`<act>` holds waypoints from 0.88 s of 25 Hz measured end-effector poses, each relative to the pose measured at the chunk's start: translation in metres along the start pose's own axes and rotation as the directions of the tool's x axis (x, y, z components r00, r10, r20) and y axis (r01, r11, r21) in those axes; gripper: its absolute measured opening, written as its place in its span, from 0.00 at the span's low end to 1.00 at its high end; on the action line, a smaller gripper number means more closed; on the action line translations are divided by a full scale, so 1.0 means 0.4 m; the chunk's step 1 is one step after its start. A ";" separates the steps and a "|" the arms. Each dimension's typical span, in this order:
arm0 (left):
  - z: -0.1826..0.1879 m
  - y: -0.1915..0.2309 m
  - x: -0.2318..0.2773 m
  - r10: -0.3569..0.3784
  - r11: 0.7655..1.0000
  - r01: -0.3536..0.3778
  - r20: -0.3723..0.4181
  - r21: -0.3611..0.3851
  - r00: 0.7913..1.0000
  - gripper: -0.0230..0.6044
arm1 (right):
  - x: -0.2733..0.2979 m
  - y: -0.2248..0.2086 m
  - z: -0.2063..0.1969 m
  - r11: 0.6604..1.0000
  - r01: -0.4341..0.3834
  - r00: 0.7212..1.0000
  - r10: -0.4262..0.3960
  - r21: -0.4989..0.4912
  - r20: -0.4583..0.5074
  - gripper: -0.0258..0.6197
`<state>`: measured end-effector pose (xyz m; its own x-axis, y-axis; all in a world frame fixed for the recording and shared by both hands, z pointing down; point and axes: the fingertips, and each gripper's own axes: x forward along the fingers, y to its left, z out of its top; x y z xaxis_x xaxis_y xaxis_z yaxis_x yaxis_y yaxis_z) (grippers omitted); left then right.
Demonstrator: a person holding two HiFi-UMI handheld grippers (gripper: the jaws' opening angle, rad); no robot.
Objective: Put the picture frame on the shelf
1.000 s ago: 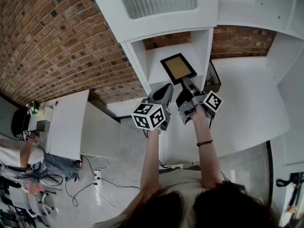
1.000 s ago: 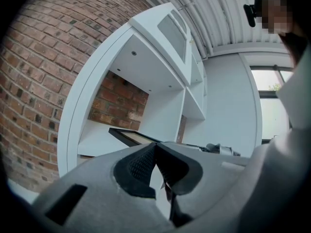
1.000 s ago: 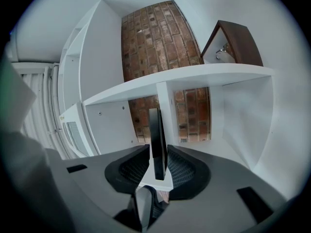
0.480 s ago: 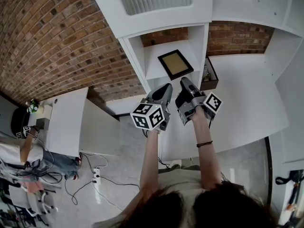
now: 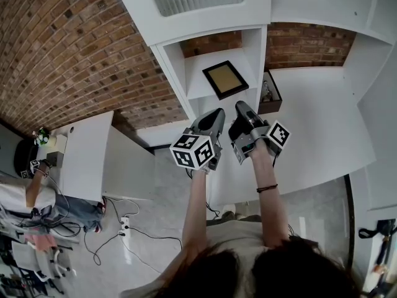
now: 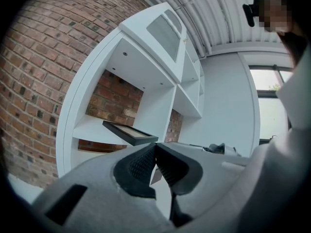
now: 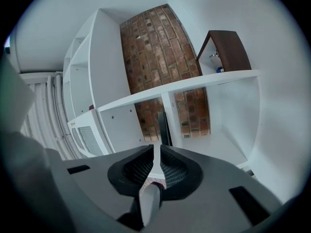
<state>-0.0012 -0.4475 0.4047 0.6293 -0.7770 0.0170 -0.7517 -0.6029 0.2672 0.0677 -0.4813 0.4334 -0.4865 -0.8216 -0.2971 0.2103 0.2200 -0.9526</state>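
Observation:
A black picture frame (image 5: 225, 79) with a tan picture lies in a cubby of the white shelf (image 5: 195, 85), apart from both grippers. In the left gripper view the picture frame (image 6: 129, 132) shows just above the jaws on its shelf board. The right gripper view has the picture frame (image 7: 165, 127) edge on, as a dark strip. My left gripper (image 5: 215, 115) is shut and empty, below the cubby. Beside it, my right gripper (image 5: 240, 109) is also clear of the frame, open only by a narrow slit with nothing in it.
A dark brown box (image 5: 271, 93) with small items stands in the compartment to the right of the frame, and the brown box (image 7: 226, 50) shows in the right gripper view too. A brick wall (image 5: 68, 48) is behind. A white desk (image 5: 87, 160), floor cables (image 5: 118, 231) and a person (image 5: 25, 197) are at the left.
One second ago my right gripper held the frame at the cubby. It has let go and drawn back, and the frame now lies on the shelf. The left gripper barely moved.

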 end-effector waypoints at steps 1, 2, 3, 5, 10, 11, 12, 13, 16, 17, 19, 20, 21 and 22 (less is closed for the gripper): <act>-0.002 -0.003 0.000 0.000 1.000 0.000 -0.001 -0.001 1.000 0.05 | -0.003 0.001 0.000 1.000 0.000 1.000 0.000 0.002 0.000 0.11; -0.003 -0.006 -0.001 -0.001 1.000 0.001 -0.002 -0.002 1.000 0.05 | -0.007 0.002 0.000 1.000 0.000 1.000 0.000 0.004 0.000 0.10; -0.004 -0.009 -0.002 -0.002 1.000 0.002 -0.003 -0.002 1.000 0.05 | -0.010 0.002 -0.001 1.000 -0.002 1.000 0.002 0.006 -0.001 0.10; -0.008 -0.015 -0.003 -0.004 1.000 0.004 -0.004 -0.003 1.000 0.05 | -0.017 0.005 -0.002 1.000 -0.006 1.000 0.006 0.010 -0.001 0.09; -0.014 -0.027 -0.008 -0.005 1.000 0.005 -0.007 -0.003 1.000 0.05 | -0.030 0.006 -0.009 1.000 -0.005 1.000 0.005 0.005 -0.010 0.07; -0.015 -0.029 -0.009 -0.005 1.000 0.005 -0.007 -0.004 1.000 0.05 | -0.032 0.007 -0.010 1.000 -0.005 1.000 0.005 0.003 -0.012 0.06; -0.016 -0.030 -0.009 -0.005 1.000 0.005 -0.008 -0.005 1.000 0.05 | -0.034 0.009 -0.012 1.000 -0.006 1.000 0.006 0.000 -0.014 0.06; -0.017 -0.032 -0.009 -0.005 1.000 0.005 -0.008 -0.005 1.000 0.05 | -0.035 0.009 -0.012 1.000 -0.006 1.000 0.006 -0.003 -0.017 0.06; -0.022 -0.033 -0.009 -0.005 1.000 0.005 -0.009 -0.007 1.000 0.05 | -0.038 0.008 -0.012 1.000 -0.012 1.000 0.012 0.001 -0.019 0.05; -0.023 -0.033 -0.009 -0.005 1.000 0.005 -0.009 -0.008 1.000 0.05 | -0.038 0.008 -0.012 1.000 -0.014 1.000 0.014 0.003 -0.018 0.06; -0.023 -0.034 -0.010 -0.007 1.000 0.007 -0.010 -0.008 1.000 0.05 | -0.040 0.011 -0.014 1.000 -0.016 1.000 0.016 0.007 -0.017 0.06; -0.023 -0.035 -0.010 -0.008 1.000 0.008 -0.011 -0.008 1.000 0.05 | -0.040 0.011 -0.014 1.000 -0.017 1.000 0.017 0.009 -0.017 0.05; -0.023 -0.037 -0.010 -0.010 1.000 0.010 -0.011 -0.008 1.000 0.05 | -0.041 0.012 -0.014 1.000 -0.017 1.000 0.017 0.010 -0.017 0.06; -0.023 -0.039 -0.009 -0.012 1.000 0.012 -0.012 -0.008 1.000 0.05 | -0.042 0.011 -0.013 1.000 -0.016 1.000 0.017 0.010 -0.017 0.05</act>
<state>0.0101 -0.4338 0.4093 0.6404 -0.7676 0.0250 -0.7426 -0.6106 0.2751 0.0724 -0.4636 0.4337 -0.4973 -0.8088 -0.3139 0.2264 0.2283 -0.9469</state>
